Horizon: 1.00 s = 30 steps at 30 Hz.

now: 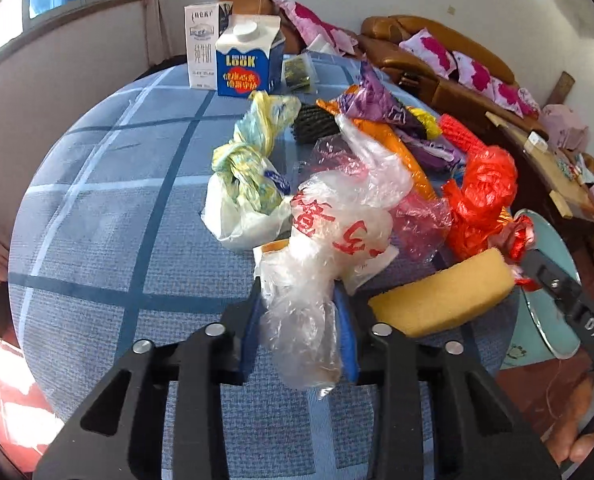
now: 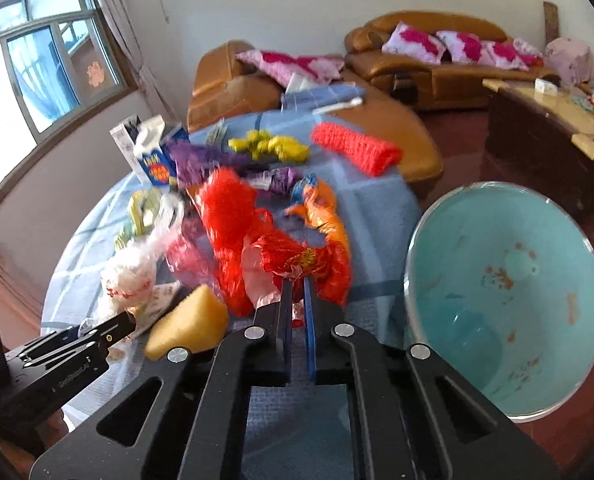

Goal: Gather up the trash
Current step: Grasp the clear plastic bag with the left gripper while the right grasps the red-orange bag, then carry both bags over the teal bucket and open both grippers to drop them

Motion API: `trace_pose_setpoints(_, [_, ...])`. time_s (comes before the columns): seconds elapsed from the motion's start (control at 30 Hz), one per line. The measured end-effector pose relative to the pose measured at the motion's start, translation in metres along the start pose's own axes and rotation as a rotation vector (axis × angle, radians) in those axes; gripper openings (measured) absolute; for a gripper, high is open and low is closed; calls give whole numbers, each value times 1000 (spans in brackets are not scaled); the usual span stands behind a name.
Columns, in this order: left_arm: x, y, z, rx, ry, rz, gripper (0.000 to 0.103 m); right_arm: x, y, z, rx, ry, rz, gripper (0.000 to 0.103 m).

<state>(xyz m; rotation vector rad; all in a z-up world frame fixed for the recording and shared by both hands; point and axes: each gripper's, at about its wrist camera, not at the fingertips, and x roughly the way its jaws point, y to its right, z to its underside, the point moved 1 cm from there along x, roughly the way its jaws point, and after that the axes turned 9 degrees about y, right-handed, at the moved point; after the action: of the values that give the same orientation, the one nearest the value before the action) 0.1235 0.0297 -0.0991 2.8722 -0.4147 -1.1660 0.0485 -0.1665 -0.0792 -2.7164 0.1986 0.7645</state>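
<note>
Left tongs point(image 1: 301, 332) are pinching the tail of a clear crinkly bag point(image 1: 329, 240) w/ red print, right tongs point(image 2: 297, 312) are clamping nearly flat on a thin red wrapper point(image 2: 297, 260), both at the near edge of the desk point(image 1: 97, 200). Film is slippery & stretchy, so I'd be lifting slow, keeping both grips tight, then swinging over to the smooth teal bin point(image 2: 505, 300) beside the desk on the right. Rest of the trash is lying heaped mid-desk: soft yellow sponge point(image 1: 445, 296), knotted red bag point(image 1: 481, 196), cartons point(image 1: 245, 60) standing at the back.

"LOOK" on blue carton point(image 1: 246, 65) at table's far edge; "DAS" on right gripper point(image 1: 589, 332) arm.
</note>
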Motion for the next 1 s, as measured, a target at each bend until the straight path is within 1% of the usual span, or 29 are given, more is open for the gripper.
trace_pose_setpoints(0.1, [-13, 0, -3, -5, 46, -2, 29, -19, 0, -4, -12, 64, 13, 6])
trace_pose_setpoints(0.17, [-25, -2, -7, -7, 90, -18, 29, -32, 1, -7, -7, 99, 6, 6])
trace_pose_setpoints(0.33, [-51, -8, -17, -15, 165, -45, 28, -59, 5, -15, -6, 195, 9, 6])
trace_pose_setpoints(0.4, [-60, -6, -20, -17, 190, -55, 28, -69, 7, -18, -7, 228, 7, 6])
trace_pose_setpoints(0.53, [-70, 7, -22, 7, 210, -43, 28, -84, 17, -21, -2, 263, 33, 6])
trace_pose_setpoints(0.73, [-76, 46, -22, 73, 219, 26, 28, -102, 51, -21, 26, 286, 111, 6])
trace_pose_setpoints(0.83, [-77, 69, -22, 111, 220, 61, 28, -105, 71, -23, 64, 283, 160, 6])
trace_pose_setpoints(0.9, [-78, 83, -23, 128, 222, 87, 28, -105, 83, -23, 70, 276, 206, 6])
trace_pose_setpoints(1.0, [-76, 108, -24, 155, 221, 131, 28, -103, 98, -22, 78, 265, 250, 6])
